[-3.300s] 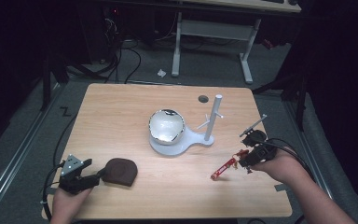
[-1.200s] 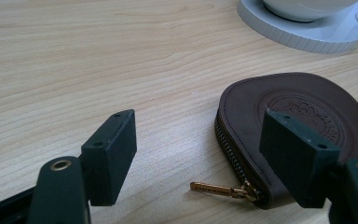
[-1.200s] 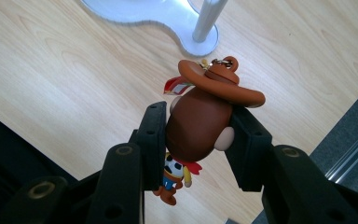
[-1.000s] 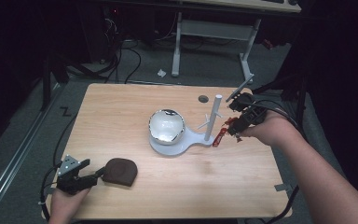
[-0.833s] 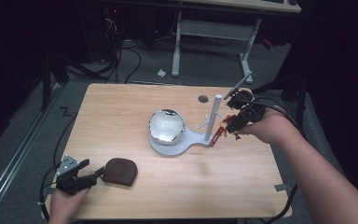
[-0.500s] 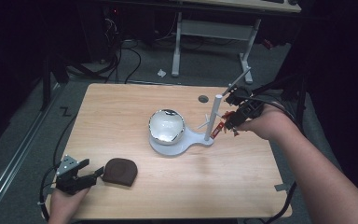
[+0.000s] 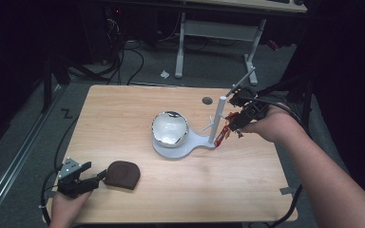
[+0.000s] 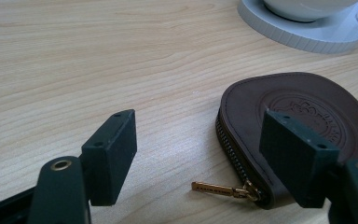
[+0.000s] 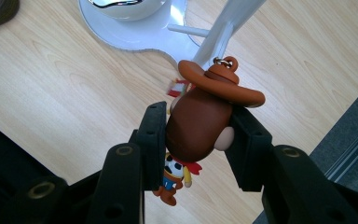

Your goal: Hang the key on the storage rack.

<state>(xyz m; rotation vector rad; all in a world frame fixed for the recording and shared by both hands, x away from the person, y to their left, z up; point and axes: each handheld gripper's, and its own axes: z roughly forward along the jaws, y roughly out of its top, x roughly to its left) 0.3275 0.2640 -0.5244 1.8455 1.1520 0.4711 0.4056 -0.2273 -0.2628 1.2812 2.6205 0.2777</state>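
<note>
Right hand-held gripper [image 9: 193, 135]: jaws pinching the head of a cowboy figure keychain [image 9: 200, 121], one pad on each side. Figure is moulded plastic or rubber, smooth, brown hair, orange-brown brimmed hat with a small metal ring at the crown. Long axis runs roughly along the jaws, hat end pointing away from the hand, legs hanging back beneath the gripper.

Key relation: white stand post [image 9: 226, 28] lies directly beyond the hat ring, very near; whether they touch cannot be told. A thin side peg [image 9: 186, 31] sticks out of the post, just past and left of the ring. Probable next move is hooking the ring onto a peg.

Stand base [image 7: 190, 147] is flat white plastic, carrying a glossy bowl [image 7: 169, 128].

Left hand-held gripper [image 8: 205, 149]: jaws spread, holding nothing, low over the wooden bench [image 7: 123, 118]. Brown leather zip pouch [image 8: 298, 107], embossed, brass pull, lies just ahead, under the right jaw.
</note>
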